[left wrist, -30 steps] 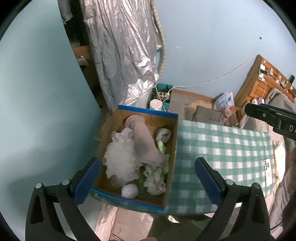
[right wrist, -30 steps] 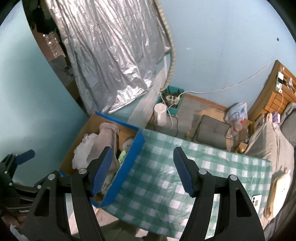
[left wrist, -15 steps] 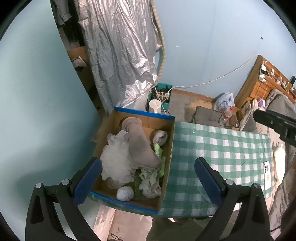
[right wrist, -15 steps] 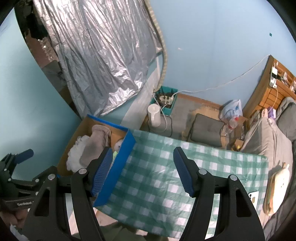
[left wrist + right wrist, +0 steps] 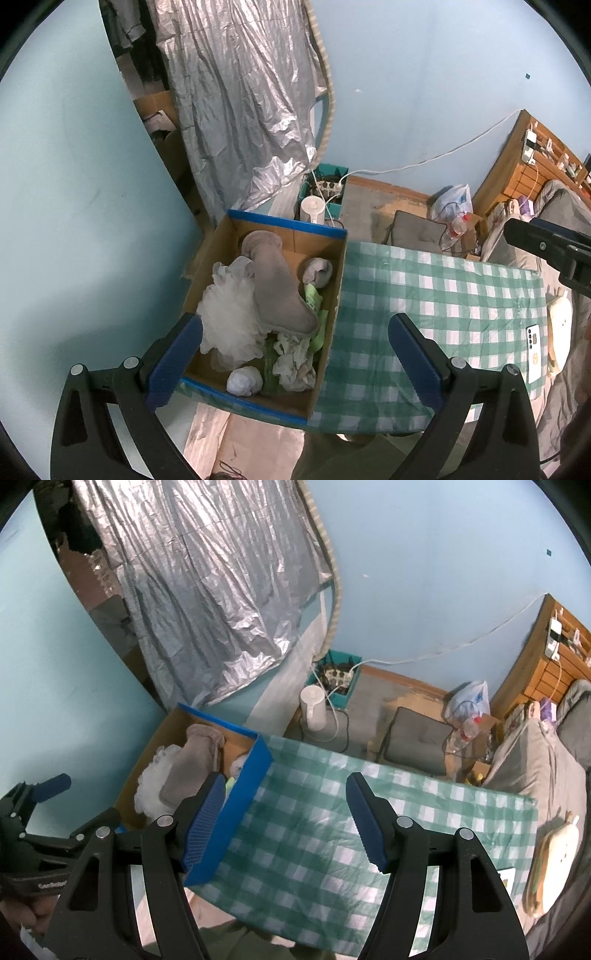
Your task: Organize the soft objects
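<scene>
Seemingly near done. Soft items piled in cardboard box at bench edge: grey slipper, white mesh puff, sock ball. My left claw and right claw both spread, empty, above. Checked cloth looks bare; far corner unclear.

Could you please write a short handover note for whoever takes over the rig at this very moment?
Left gripper: open, holding nothing, above the near end of the cardboard box.
Right gripper: open, holding nothing, above the checked tablecloth.
In the box: white mesh puff, grey slipper, rolled grey sock, white ball, crumpled white cloth, green items.
Done: the soft things in view are in the box.
Left: none remain on the cloth; only a phone lies near its far edge. Check for strays.
</scene>
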A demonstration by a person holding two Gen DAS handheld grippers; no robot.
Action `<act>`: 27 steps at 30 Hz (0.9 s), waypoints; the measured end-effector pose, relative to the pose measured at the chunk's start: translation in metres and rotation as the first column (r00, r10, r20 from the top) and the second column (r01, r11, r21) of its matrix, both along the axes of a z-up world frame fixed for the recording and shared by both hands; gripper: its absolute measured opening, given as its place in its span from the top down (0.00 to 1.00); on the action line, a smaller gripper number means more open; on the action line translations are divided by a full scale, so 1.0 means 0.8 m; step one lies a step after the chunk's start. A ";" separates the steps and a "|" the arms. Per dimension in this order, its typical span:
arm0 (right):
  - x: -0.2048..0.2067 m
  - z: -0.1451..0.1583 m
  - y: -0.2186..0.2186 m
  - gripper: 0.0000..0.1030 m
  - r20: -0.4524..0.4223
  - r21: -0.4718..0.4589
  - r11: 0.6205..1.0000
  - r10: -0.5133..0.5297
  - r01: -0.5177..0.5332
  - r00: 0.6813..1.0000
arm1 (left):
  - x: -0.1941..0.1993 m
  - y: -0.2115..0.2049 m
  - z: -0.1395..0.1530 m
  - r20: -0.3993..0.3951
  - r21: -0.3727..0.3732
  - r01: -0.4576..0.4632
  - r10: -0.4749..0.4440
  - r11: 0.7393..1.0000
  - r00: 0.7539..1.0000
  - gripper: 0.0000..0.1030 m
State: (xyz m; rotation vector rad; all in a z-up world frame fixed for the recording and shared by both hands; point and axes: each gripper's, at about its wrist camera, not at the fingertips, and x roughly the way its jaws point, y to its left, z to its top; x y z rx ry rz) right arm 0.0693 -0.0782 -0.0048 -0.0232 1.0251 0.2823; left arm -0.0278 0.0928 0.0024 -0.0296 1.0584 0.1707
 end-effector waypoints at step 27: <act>-0.007 0.000 -0.015 0.35 -0.016 0.001 1.000 -0.013 0.013 1.000 | -0.001 -0.018 -0.002 -0.011 0.001 0.000 0.000 1.000 1.000 0.01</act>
